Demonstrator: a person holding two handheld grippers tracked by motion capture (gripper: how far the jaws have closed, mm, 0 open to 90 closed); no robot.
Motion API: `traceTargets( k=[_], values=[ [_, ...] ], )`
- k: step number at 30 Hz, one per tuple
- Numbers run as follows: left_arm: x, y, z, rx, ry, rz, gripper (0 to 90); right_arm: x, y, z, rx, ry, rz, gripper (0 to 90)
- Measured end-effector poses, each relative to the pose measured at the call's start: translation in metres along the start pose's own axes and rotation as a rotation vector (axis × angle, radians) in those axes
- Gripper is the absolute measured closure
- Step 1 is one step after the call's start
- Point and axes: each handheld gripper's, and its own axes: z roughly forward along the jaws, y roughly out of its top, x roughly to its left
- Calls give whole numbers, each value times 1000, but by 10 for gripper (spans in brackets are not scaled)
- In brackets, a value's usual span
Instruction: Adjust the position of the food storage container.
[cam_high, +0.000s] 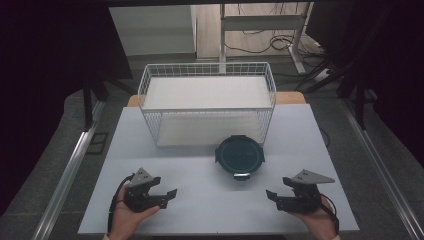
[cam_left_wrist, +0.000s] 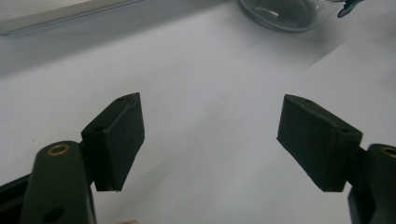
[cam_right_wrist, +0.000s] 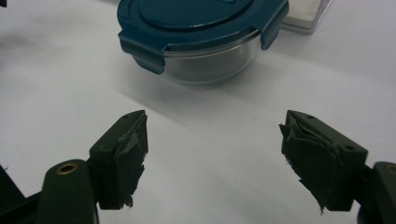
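Observation:
A round glass container with a dark teal clip-on lid (cam_high: 239, 155) stands on the white table (cam_high: 200, 200), just in front of the wire basket. The right gripper view has the same container (cam_right_wrist: 201, 35) close ahead, lid clipped down over the glass bowl. My left gripper (cam_high: 167, 196) rests near the table's front left, held in a hand, open with nothing between its jaws (cam_left_wrist: 210, 140). My right gripper (cam_high: 274, 198) sits at the front right, also open and empty (cam_right_wrist: 212, 154). Both lie apart from the container, which is between and beyond them.
A white wire basket (cam_high: 207, 102) with a pale flat bottom stands at the back of the table, right behind the container. The table's edges drop to grey floor with metal rails (cam_high: 70, 170) on both sides. Desk legs and cables (cam_high: 280, 42) lie beyond.

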Motion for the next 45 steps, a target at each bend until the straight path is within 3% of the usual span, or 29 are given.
traceTargets(
  k=[5,12,23,33,45],
  values=[
    [4,-3,0,6,-1,-7,228,3,15,4,7,-12,-15,276],
    [7,-3,0,9,3,-10,228,4,33,5,5,-7,8,318],
    [5,-1,-1,5,6,-25,228,-10,56,6,-14,-8,30,321],
    [6,-1,-2,4,5,-33,228,-15,81,25,-12,1,41,324],
    [7,0,-7,-6,1,-39,224,-22,92,46,16,-11,50,441]
  ],
)
